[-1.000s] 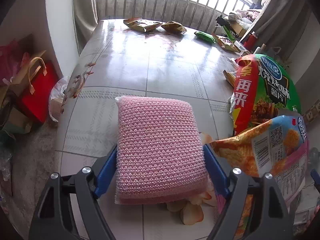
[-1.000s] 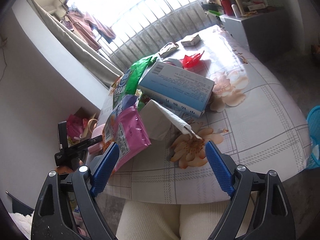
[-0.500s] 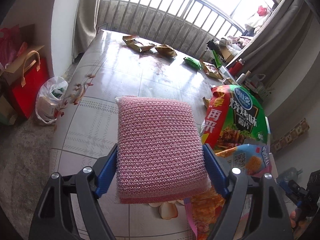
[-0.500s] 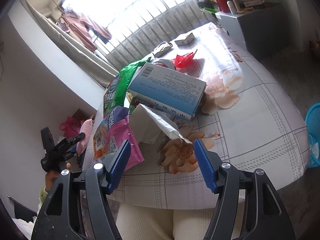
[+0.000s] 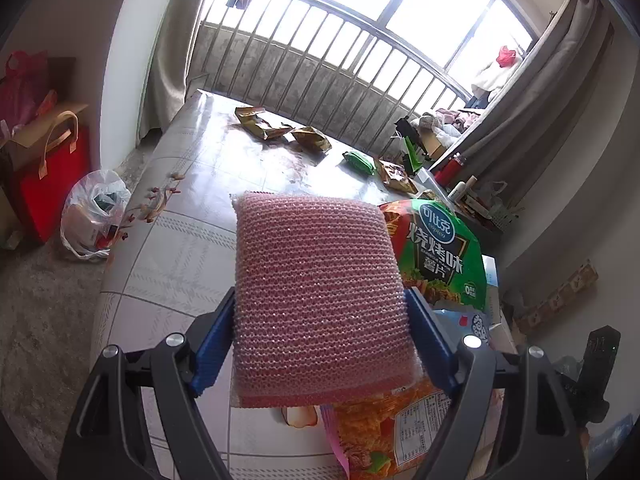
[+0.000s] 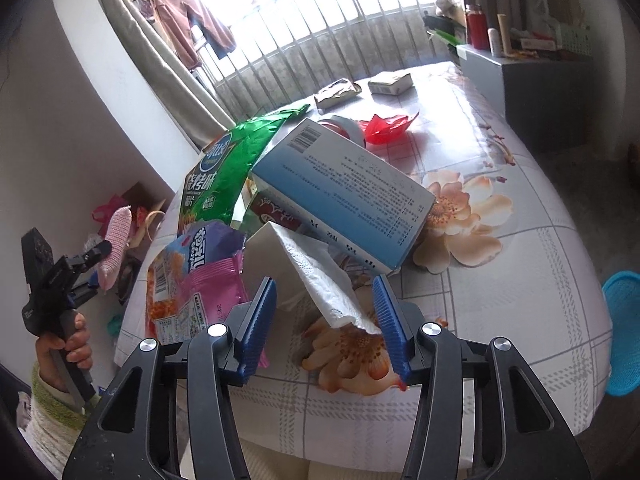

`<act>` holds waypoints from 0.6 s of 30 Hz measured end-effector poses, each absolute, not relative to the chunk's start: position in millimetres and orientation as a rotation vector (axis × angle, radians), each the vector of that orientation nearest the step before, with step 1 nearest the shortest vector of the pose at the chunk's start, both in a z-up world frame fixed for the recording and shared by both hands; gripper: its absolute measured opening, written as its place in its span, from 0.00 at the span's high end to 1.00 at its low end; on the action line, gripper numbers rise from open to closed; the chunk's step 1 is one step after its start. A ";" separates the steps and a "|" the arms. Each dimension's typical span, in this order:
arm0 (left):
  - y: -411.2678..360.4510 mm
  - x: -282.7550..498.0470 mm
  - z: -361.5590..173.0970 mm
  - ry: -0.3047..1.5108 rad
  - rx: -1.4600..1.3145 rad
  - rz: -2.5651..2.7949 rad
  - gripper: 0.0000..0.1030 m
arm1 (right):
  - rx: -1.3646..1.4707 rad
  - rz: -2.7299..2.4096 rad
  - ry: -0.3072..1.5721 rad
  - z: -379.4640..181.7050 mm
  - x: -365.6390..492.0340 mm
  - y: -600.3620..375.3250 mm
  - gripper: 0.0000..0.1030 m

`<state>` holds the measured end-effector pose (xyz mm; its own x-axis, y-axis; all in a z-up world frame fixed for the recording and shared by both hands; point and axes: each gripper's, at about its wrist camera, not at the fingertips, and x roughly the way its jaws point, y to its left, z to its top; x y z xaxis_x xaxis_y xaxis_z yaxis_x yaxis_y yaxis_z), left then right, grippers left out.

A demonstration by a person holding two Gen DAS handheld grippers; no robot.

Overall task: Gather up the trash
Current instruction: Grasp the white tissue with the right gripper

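Observation:
My left gripper is shut on a pink knitted sponge, held up over the table's near edge; the right wrist view shows the sponge at far left. My right gripper is low over the trash pile, its jaws closing. A crumpled white tissue lies between them: it brushes the right pad, and the left pad stands clear. Around it are a blue-white box, a green chip bag and a pink-orange snack bag.
The table has a floral cloth. A red wrapper and two small packets lie farther back. A blue basket stands at the right. More wrappers lie at the far end; a plastic bag sits on the floor.
The left gripper has risen and tilted up with the sponge still in it. The right gripper's jaws have narrowed and moved in around the white tissue.

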<state>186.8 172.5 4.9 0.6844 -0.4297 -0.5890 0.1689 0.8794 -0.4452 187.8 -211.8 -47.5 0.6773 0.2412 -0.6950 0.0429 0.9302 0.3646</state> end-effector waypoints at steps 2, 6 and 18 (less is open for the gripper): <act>173.0 181.7 6.7 0.737 -0.382 -0.348 0.24 | 0.337 0.112 0.845 -51.4 193.1 -207.7 0.70; 169.9 172.3 6.8 0.725 -0.390 -0.357 0.24 | 0.345 0.111 0.877 -58.5 195.4 -206.8 0.95; 155.1 158.5 7.6 0.722 -0.348 -0.388 0.24 | 0.412 -0.003 0.722 -18.5 154.2 -232.7 1.00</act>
<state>158.5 155.1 7.6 0.6854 -0.4563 -0.5675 0.2213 0.8730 -0.4346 154.2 -232.7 -18.5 0.7540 0.1377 -0.6422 0.1430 0.9199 0.3652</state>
